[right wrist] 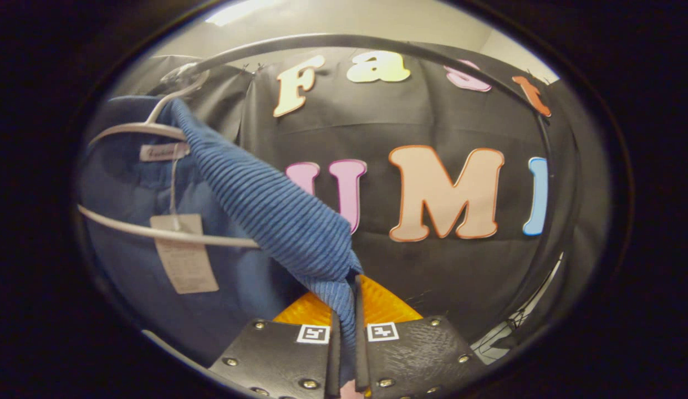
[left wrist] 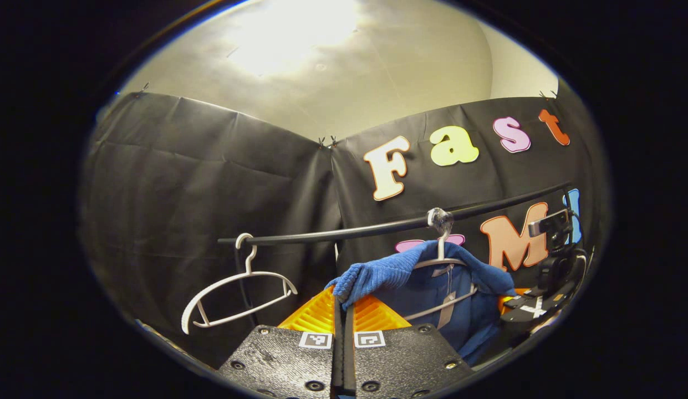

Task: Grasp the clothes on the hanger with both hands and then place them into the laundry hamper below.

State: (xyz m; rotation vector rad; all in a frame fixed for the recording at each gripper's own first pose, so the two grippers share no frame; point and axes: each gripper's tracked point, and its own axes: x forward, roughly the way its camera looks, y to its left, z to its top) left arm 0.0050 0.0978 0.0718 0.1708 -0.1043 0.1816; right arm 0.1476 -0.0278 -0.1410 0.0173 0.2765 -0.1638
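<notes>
Both grippers are clamped on the blue top (left wrist: 432,288), the left gripper (left wrist: 344,310) on one shoulder and the right gripper (right wrist: 346,327) on the other, stretching it off its hanger (left wrist: 441,260) just ahead of them.

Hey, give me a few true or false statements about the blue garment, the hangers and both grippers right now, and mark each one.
1. The left gripper is shut on a fold of the blue garment. True.
2. The right gripper is open and clear of the cloth. False: its fingers are closed on the garment.
3. The garment has come fully off its hanger. False: it is draped over it.
4. A bare white hanger hangs on the rail. True.
</notes>
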